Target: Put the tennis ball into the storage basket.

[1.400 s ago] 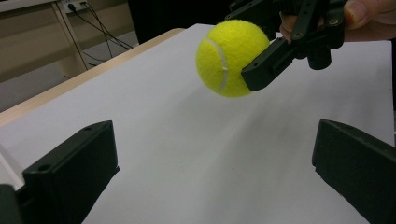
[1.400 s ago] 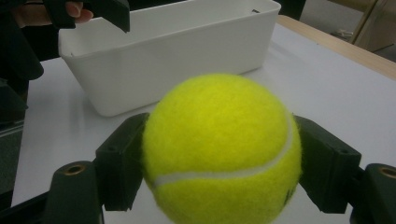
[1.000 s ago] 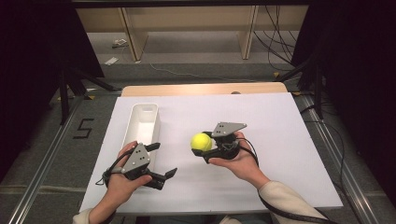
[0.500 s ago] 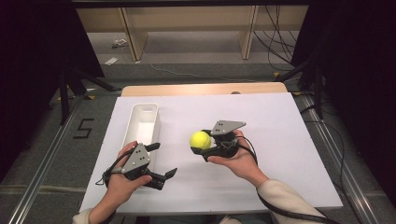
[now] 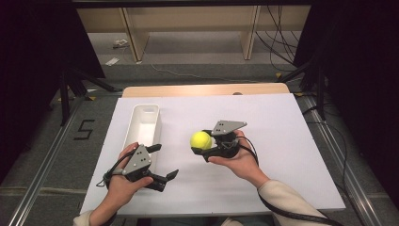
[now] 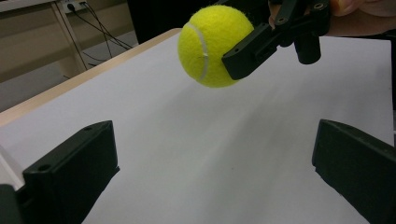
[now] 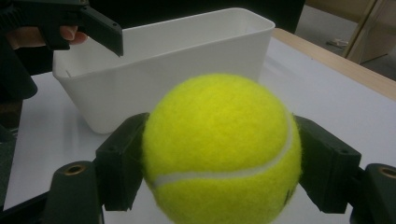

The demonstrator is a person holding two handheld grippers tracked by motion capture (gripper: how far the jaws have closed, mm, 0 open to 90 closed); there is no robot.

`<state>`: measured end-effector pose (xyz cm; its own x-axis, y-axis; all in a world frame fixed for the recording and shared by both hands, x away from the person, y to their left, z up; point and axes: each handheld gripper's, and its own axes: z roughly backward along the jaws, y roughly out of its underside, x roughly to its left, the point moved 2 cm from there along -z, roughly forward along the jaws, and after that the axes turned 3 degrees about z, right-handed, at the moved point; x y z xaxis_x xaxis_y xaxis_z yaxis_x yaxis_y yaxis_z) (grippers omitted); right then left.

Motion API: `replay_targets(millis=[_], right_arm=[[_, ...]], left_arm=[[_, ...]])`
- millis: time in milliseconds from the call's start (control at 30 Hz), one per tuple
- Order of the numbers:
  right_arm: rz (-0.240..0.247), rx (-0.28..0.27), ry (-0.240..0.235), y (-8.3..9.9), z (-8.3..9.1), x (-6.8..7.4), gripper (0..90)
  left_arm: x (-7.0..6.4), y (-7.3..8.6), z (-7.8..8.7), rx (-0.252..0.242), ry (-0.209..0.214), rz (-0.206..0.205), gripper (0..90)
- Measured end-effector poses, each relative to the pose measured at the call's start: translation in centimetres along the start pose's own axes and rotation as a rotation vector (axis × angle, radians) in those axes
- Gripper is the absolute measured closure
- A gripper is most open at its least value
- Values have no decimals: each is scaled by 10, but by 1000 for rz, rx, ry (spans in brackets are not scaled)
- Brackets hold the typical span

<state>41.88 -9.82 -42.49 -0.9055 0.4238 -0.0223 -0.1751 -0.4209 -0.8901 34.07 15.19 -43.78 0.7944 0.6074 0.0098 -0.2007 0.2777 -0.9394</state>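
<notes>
A yellow tennis ball (image 5: 201, 140) is clamped between the jaws of my right gripper (image 5: 200, 142), held a little above the white table top near its middle. The right gripper view has the ball (image 7: 219, 149) close up between both black jaws. My left gripper (image 5: 164, 162) rests near the front left of the table, open and empty. In the left gripper view the ball (image 6: 215, 44) hangs ahead of the wide-apart jaws, with the right gripper's jaw against it. A white rectangular bin (image 5: 141, 123) stands to the left of the ball, beyond the left gripper.
The white board (image 5: 282, 122) covers a wooden table whose far edge (image 5: 207, 89) shows. Beyond it are wooden shelf legs and cables on the floor. Dark stands flank both sides. In the right gripper view the bin (image 7: 140, 88) lies just behind the ball.
The right gripper with the ball has drifted slightly up and away from the person. The left gripper has stayed put.
</notes>
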Motion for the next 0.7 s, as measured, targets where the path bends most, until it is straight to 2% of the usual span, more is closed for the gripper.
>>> replay_targets(millis=[700], right_arm=[[-2, -13, -1, -5, -4, -1, 263]], left_arm=[[0, 0, 0, 1, 0, 0, 0]])
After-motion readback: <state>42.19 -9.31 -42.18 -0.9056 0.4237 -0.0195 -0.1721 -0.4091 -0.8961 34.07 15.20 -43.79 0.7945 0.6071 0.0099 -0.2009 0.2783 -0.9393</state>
